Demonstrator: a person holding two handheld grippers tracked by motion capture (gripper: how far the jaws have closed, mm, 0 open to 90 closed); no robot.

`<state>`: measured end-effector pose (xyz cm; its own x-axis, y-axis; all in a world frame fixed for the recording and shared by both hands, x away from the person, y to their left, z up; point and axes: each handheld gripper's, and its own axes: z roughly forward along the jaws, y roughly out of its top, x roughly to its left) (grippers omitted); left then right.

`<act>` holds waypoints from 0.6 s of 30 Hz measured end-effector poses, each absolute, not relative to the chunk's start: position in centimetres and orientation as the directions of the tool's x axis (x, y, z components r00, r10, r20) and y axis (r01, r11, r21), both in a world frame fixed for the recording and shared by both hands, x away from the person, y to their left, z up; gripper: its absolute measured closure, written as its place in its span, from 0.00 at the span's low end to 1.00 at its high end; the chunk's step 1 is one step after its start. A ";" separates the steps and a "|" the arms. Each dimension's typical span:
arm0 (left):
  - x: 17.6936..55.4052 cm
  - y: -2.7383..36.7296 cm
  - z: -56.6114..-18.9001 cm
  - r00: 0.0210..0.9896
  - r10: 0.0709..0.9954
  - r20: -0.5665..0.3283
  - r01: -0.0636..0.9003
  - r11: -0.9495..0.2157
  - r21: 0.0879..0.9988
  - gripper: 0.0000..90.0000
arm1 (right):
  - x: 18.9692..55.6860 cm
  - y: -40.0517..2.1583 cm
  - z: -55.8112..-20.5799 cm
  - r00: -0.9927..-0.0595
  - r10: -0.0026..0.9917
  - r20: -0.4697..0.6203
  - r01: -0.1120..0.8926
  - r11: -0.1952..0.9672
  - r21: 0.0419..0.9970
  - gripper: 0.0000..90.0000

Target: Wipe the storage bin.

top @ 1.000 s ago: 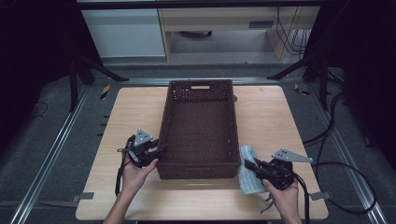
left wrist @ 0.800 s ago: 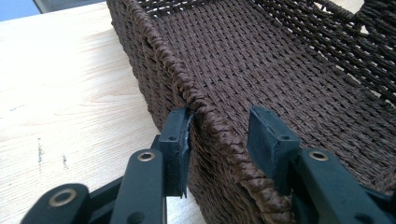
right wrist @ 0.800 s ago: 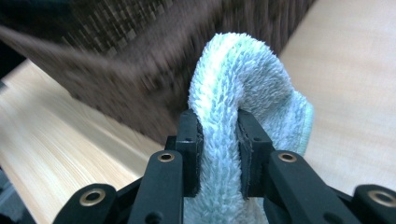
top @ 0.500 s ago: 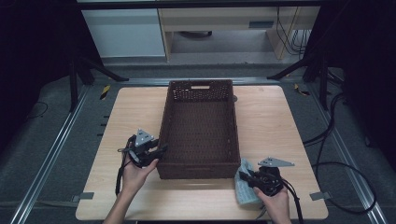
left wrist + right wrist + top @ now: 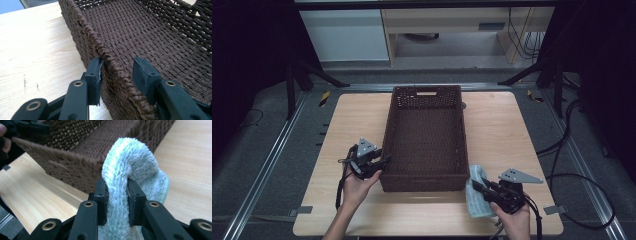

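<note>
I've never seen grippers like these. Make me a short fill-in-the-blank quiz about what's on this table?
1. The right gripper is shut on a fluffy light blue ____.
2. The left gripper straddles the woven rim of the brown ____.
3. The basket stands on a ____ table.

Missing words: towel; basket; wooden

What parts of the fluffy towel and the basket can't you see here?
- Towel: its lower part runs off the bottom edge of the right gripper view, behind the right gripper.
- Basket: far end cut off by the left gripper view's top edge.
- Towel in the high view: too small for detail.
</note>
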<state>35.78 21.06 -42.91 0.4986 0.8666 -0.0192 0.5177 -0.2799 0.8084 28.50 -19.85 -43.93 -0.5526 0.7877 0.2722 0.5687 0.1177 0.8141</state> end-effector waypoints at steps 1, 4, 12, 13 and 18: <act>35.8 21.1 -42.9 0.499 0.866 -0.018 0.518 -0.282 0.808 0.65 | 28.6 -19.8 -44.2 -0.550 0.789 0.276 0.578 0.121 0.807 0.82; 35.8 21.0 -42.9 0.498 0.867 -0.018 0.517 -0.281 0.809 0.65 | 28.9 -19.6 -45.3 -0.545 0.792 0.274 0.607 0.148 0.781 0.82; 35.7 21.0 -42.9 0.499 0.867 -0.015 0.516 -0.283 0.809 0.65 | 30.2 -18.8 -47.2 -0.527 0.811 0.256 0.656 0.197 0.729 0.82; 35.8 21.0 -42.9 0.498 0.867 -0.016 0.517 -0.282 0.808 0.65 | 30.4 -18.7 -47.4 -0.531 0.811 0.246 0.657 0.210 0.724 0.82; 35.8 21.0 -42.9 0.499 0.866 -0.014 0.516 -0.285 0.808 0.65 | 30.6 -18.6 -47.3 -0.532 0.814 0.233 0.657 0.222 0.721 0.82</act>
